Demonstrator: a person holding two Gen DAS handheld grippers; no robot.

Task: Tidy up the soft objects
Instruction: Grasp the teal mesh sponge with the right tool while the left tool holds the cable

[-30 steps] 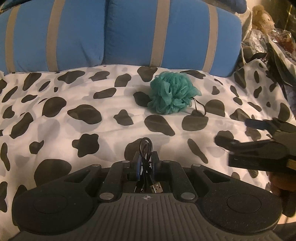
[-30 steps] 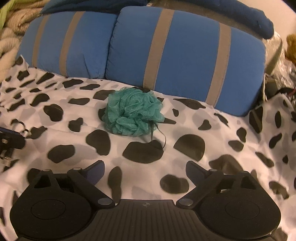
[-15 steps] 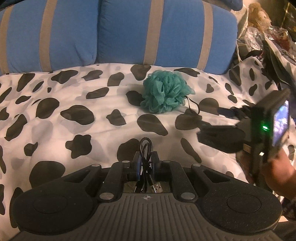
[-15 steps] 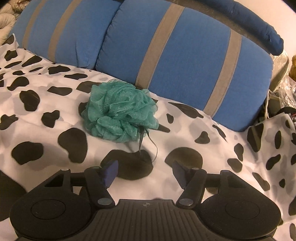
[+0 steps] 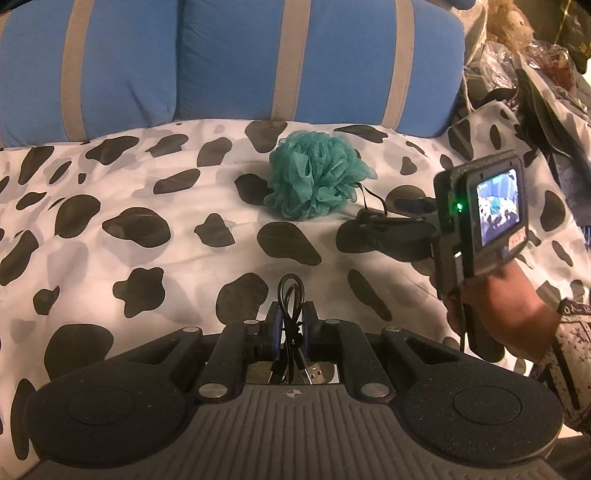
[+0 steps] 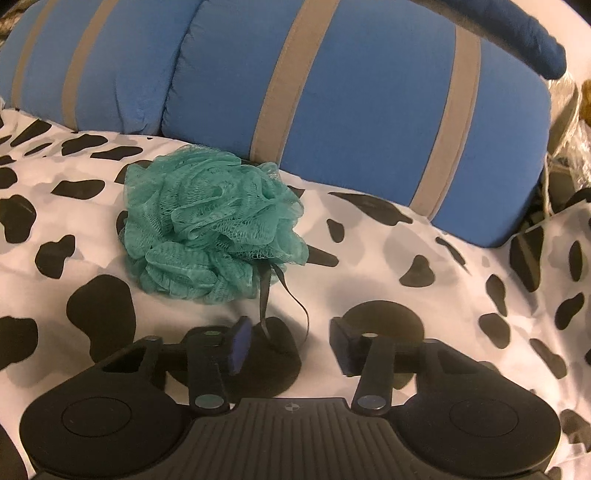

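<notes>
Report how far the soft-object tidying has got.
Done: nothing visibly sorted yet. In hand: the left gripper is shut on a black USB cable; the right gripper is closing around the dark hanging loop of the teal bath pouf, pads not yet touching it. Left: lifting the pouf off the cow-print cover and putting it away.

Setting: a home bedroom, judged from a bed under a cow-print cover (image 5: 155, 280), two blue pillows with grey stripes (image 6: 369, 110) propped at its head, and a stuffed toy (image 5: 511, 22) amid clutter beside it.
</notes>
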